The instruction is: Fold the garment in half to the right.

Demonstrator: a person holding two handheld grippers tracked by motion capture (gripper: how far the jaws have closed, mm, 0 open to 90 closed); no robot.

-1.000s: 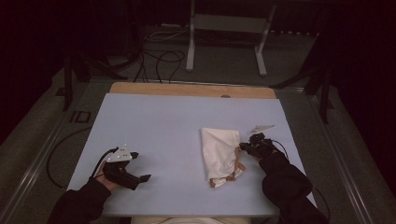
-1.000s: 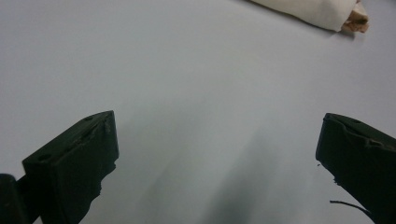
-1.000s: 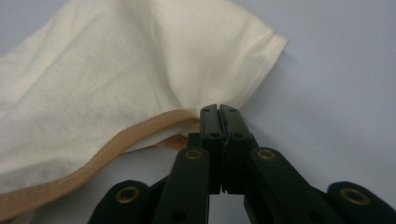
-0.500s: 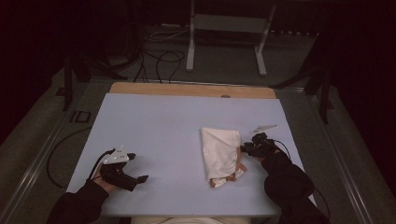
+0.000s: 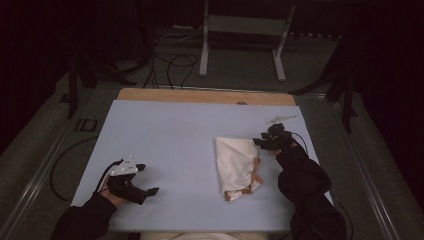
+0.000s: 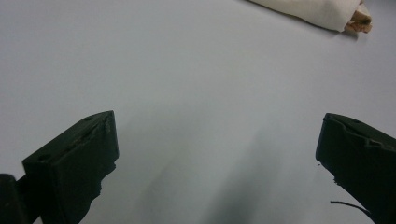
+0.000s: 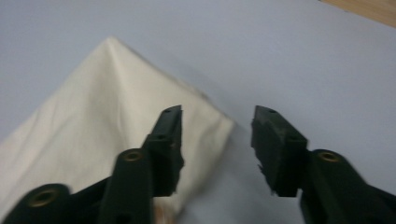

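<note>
Altogether, one folded cloth (image 5: 237, 165) lies between two open grippers.

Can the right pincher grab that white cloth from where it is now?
Probably yes. The right gripper is open and poised right at the far corner of the folded white cloth, one jaw over the fabric, one beside its edge. Nothing lies between them.

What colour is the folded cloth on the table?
Cream white cloth, with a tan-orange edge at one end; clearest in the right gripper view.
</note>
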